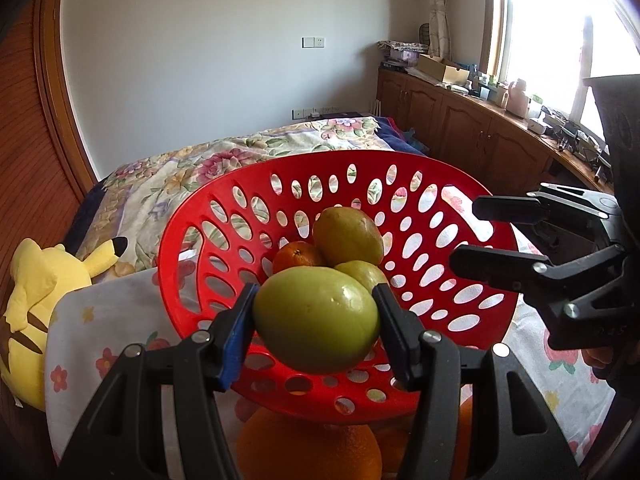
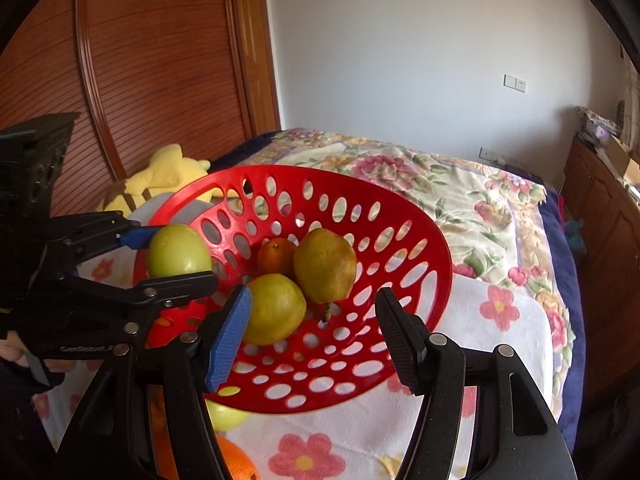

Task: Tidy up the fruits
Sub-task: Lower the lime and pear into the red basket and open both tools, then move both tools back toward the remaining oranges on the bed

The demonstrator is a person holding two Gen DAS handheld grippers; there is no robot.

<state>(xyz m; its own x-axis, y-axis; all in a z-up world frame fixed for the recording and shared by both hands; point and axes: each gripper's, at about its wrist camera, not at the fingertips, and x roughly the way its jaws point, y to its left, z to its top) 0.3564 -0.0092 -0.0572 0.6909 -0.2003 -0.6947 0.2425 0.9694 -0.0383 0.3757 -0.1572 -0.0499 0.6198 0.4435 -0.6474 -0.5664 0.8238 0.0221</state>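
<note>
A red perforated basket (image 1: 460, 184) (image 2: 420, 236) stands on a flowered cloth on the bed. In it lie a brownish pear (image 1: 347, 236) (image 2: 325, 266), a yellow-green fruit (image 1: 362, 274) (image 2: 276, 308) and a small orange (image 1: 297, 258) (image 2: 276, 256). My left gripper (image 1: 316, 316) (image 2: 180, 254) is shut on a green apple (image 1: 316, 320) (image 2: 179, 251), held over the basket's near-left rim. My right gripper (image 2: 314, 336) (image 1: 468, 232) is open and empty, just in front of the basket.
Oranges (image 1: 308, 448) (image 2: 236, 464) and a green fruit (image 2: 226, 414) lie on the cloth below the basket's near rim. A yellow plush toy (image 1: 36, 300) (image 2: 168, 172) sits at the left. Wooden cabinets (image 1: 460, 124) run along the right.
</note>
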